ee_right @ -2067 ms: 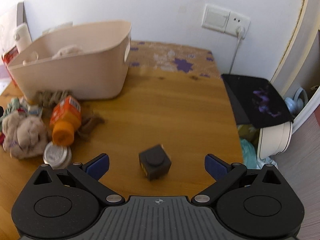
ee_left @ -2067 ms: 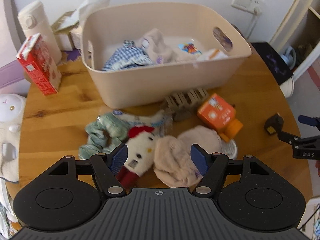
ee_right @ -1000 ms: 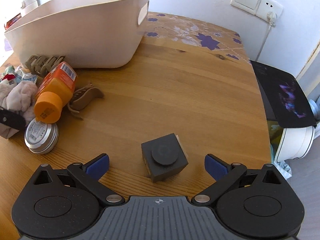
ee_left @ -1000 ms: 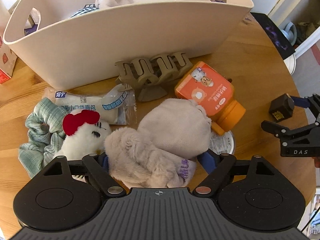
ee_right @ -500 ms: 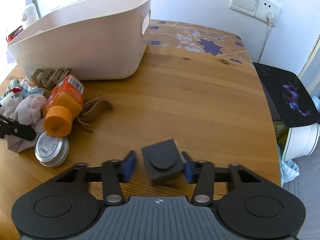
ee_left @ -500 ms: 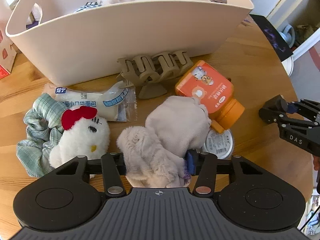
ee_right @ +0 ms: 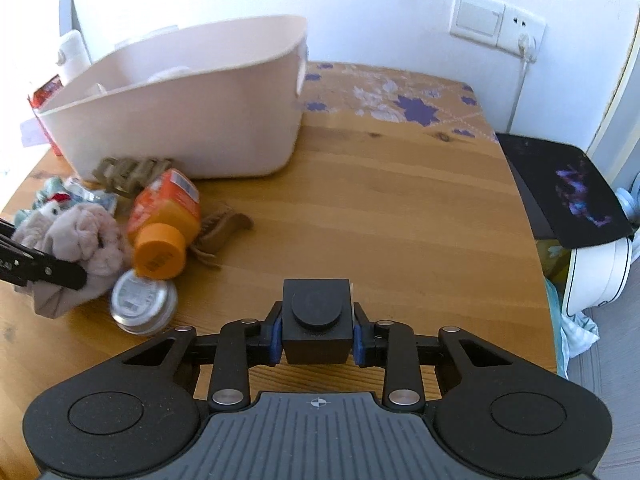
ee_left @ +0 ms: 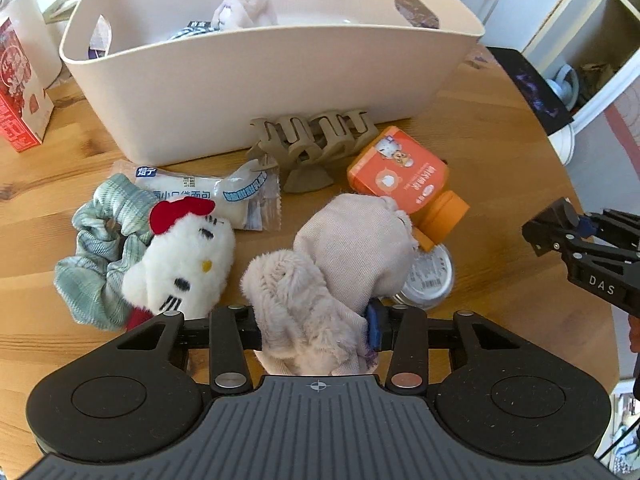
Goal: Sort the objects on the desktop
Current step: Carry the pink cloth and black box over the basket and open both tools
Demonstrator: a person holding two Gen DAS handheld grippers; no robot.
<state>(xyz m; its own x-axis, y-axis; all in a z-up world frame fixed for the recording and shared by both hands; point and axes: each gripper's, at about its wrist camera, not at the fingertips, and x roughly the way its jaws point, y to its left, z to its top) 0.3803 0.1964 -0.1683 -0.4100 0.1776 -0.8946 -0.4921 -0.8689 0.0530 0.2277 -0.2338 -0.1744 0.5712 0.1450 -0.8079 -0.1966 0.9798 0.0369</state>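
Observation:
A beige fuzzy cloth bundle [ee_left: 352,248] lies on the wooden table in front of the cream basket [ee_left: 280,80]. My left gripper [ee_left: 315,326] is closing, and its pads squeeze the bundle's near end. In the right wrist view a black cube [ee_right: 318,312] with a round knob sits between the pads of my right gripper [ee_right: 317,340]. That gripper is closing too and holds the cube just above the table. The left wrist view shows the same cube [ee_left: 548,220] at the far right.
Around the bundle lie a white cat plush [ee_left: 184,264], a green scrunchie [ee_left: 92,256], a bread packet [ee_left: 200,196], a tan hair claw [ee_left: 312,140], an orange bottle [ee_left: 404,180] and a round tin [ee_left: 430,276]. A red carton [ee_left: 16,92] stands left of the basket.
Both grippers went from wide open to closed: the left onto the beige bundle, the right onto the black cube. The cube has come up off the table.

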